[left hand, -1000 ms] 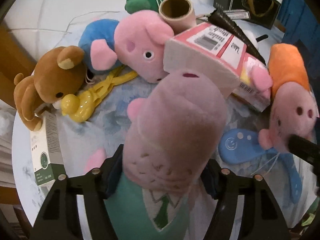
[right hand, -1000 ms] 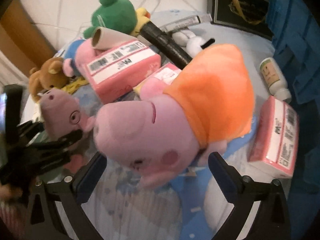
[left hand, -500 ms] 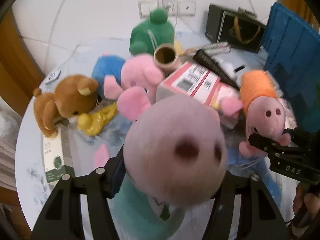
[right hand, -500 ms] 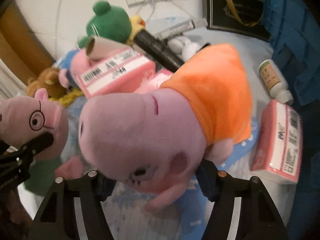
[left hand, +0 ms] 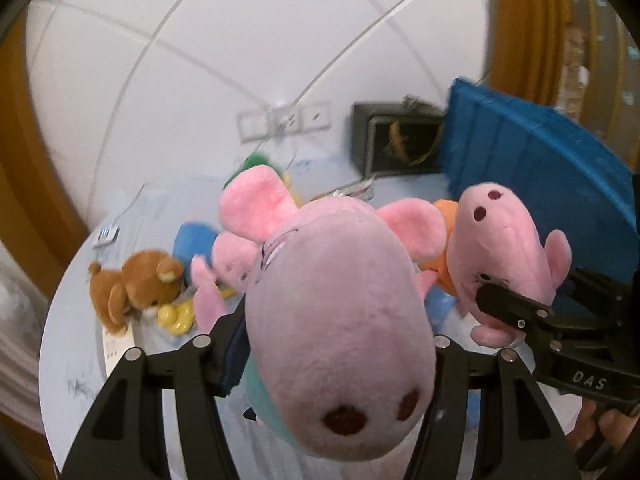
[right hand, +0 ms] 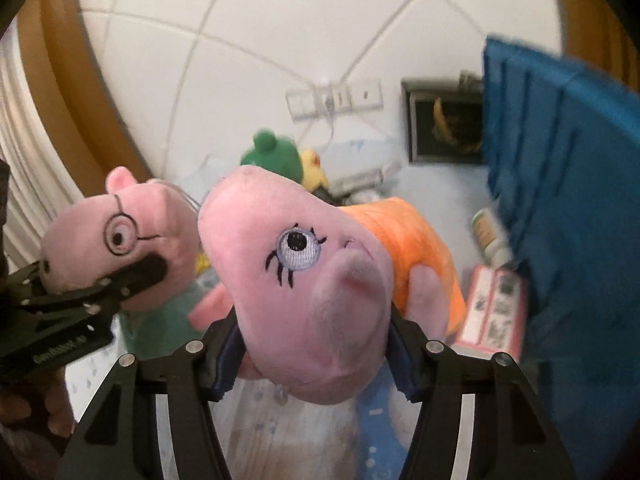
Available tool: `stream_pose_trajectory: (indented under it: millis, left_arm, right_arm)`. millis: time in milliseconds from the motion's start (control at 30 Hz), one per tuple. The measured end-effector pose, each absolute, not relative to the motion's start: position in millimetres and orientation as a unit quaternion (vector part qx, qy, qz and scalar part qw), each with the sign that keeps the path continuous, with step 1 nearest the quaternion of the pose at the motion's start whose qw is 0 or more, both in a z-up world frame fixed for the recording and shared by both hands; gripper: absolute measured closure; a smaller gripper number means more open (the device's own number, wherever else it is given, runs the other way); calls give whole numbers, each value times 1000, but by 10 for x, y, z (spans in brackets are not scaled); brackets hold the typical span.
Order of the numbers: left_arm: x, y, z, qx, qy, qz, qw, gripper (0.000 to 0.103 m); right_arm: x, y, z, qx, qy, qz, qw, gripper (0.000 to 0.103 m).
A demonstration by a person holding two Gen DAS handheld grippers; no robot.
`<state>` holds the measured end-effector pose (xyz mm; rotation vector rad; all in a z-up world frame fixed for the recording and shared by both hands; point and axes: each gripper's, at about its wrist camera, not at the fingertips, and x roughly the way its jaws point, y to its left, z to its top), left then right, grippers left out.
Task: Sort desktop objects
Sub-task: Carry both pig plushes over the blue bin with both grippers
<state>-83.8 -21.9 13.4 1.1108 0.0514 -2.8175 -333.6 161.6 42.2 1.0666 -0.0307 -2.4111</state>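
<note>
Leftmost, lying loose on the white desk (left hand: 76, 344): a brown bear (left hand: 132, 288) and, just beside it, a small pink pig in blue (left hand: 228, 256), with a green frog plush (right hand: 272, 152) farther back near the wall. Next, raised clear of the desk and filling the middle of the left view, the glasses pig (left hand: 336, 280), pinched across its head by the left tongs (left hand: 332, 336), pads sunk into the plush on both sides. Rightward, also lifted off the desk, the orange-dress pig (right hand: 304, 264), caught by the head between the right tongs (right hand: 312, 344), jaws closing on it and already denting the fabric. Probably light, soft and squashy, both of them; unlikely to break, though prone to flop and swing from a head grip, and likely to slide out if pinched only at an ear or a limb. Better taken across the firm bulk of the head or the body, as now. Farthest right, a blue crate (right hand: 560, 200), tall-walled, inside hidden from both cameras, so contents impossible to tell; behind it a dark gift bag (left hand: 400, 140), likewise unreadable; at its foot a pink box (right hand: 496, 308) and a small bottle (right hand: 490, 236) on the desk.
</note>
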Motion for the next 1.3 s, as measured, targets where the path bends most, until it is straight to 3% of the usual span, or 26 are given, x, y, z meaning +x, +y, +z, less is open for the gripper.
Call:
stream_pose_trajectory:
  millis: [367,633,933,1300]
  left_arm:
    - [-743,588,1132,247,-16,-969,-22,43]
    - [-872,1608,1917,156,-36,-981,-114,43]
    - [-1194,2976,2016,155,-53,-963,-212,43]
    - [-1633,3623,1450,251,-89,-942,-203,43]
  right_arm:
    - [-2598,2406,1775,228,-28,-951,206,42]
    - [-2137,3331,2468,150,-32,-983,105,42]
    - [-2192,4501,2361,180,-51,-982,-4,42]
    - [-2435,5168,1957,245,-80,-966,8,42]
